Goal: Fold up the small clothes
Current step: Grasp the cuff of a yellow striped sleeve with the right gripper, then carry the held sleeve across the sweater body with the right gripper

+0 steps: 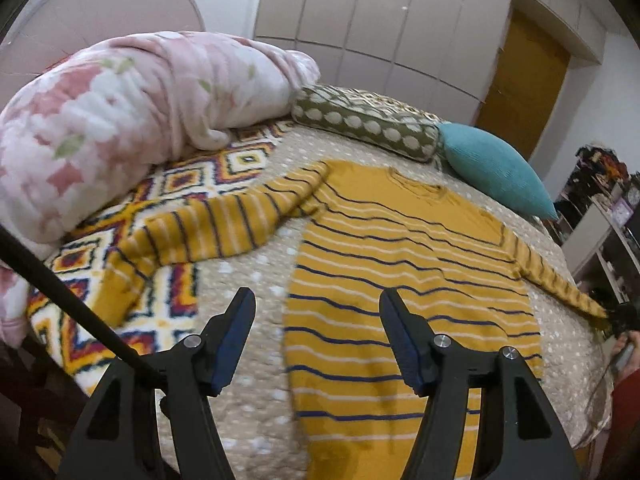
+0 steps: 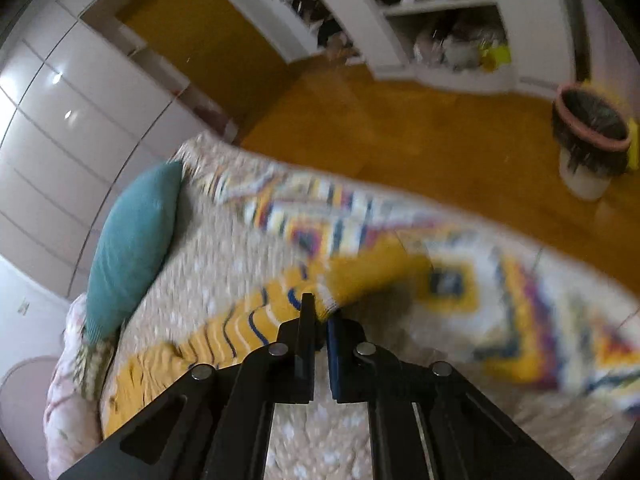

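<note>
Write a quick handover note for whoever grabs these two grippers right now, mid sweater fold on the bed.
Left gripper: open, empty, hovering over the lower part of the sweater.
Right gripper: shut on the cuff of the sweater's right sleeve.
Yellow striped sweater: spread flat on the beige dotted bedspread, collar toward the pillows. Its other sleeve lies stretched out over the zigzag-pattern blanket.
Done: sweater laid out, one cuff gripped.
Left: no fold is visible yet. Probably bring the held sleeve across the body, do the same with the other one, then fold the body.
</note>
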`<state>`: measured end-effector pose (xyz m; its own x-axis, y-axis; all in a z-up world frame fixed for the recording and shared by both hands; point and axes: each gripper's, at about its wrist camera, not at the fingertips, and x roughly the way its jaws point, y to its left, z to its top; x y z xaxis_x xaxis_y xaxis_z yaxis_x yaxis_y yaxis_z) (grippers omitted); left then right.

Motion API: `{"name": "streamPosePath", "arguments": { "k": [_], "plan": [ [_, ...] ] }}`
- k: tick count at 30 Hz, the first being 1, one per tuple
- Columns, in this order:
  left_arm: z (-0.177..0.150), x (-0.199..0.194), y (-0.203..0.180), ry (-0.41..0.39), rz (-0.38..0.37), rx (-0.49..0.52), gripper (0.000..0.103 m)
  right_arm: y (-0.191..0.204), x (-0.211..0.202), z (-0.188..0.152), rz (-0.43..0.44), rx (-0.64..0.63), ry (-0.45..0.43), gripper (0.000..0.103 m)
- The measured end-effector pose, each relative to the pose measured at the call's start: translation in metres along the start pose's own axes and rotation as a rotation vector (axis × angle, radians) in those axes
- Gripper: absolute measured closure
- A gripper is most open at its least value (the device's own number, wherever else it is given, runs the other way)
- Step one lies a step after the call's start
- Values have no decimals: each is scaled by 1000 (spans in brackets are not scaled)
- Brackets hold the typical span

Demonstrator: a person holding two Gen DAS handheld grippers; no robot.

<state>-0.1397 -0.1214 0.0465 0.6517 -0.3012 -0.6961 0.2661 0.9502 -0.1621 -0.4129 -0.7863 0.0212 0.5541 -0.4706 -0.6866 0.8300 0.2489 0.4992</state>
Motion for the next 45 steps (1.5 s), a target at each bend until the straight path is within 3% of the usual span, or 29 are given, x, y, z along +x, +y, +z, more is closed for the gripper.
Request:
{"name": "streamPosePath", "arguments": {
  "k": [2,5,9,13,16,22,27,33,40,45],
  "plan": [
    [-3,-3,9,-1,8,-8,40,21,-7,10,-36,-48,-28,97],
    [-7,-5,17,-1,7,-5,40,81,-20,0,-69,-222,-64,97],
    [-13,-9,20,-11,16,16,40,191,-29,-53,39,-473,-39,97],
    [-13,-14,32,-38,37,26,40,305,-25,-151,190,-718,53,97],
    [-15,-18,49,-57,57,10,39,365,-13,-224,263,-851,130,98],
    [-25,-18,92,-51,84,-53,38,453,27,-376,311,-1069,275,98],
    [-33,-18,117,-60,118,-88,38,476,51,-454,261,-1221,307,98],
    [-34,-18,134,-64,118,-146,38,484,61,-492,183,-1364,267,92],
    [-36,-27,161,-76,164,-237,38,493,9,-503,376,-1403,281,89],
    [-45,-35,186,-83,198,-310,38,494,-37,-527,539,-1406,389,87]
  ]
}}
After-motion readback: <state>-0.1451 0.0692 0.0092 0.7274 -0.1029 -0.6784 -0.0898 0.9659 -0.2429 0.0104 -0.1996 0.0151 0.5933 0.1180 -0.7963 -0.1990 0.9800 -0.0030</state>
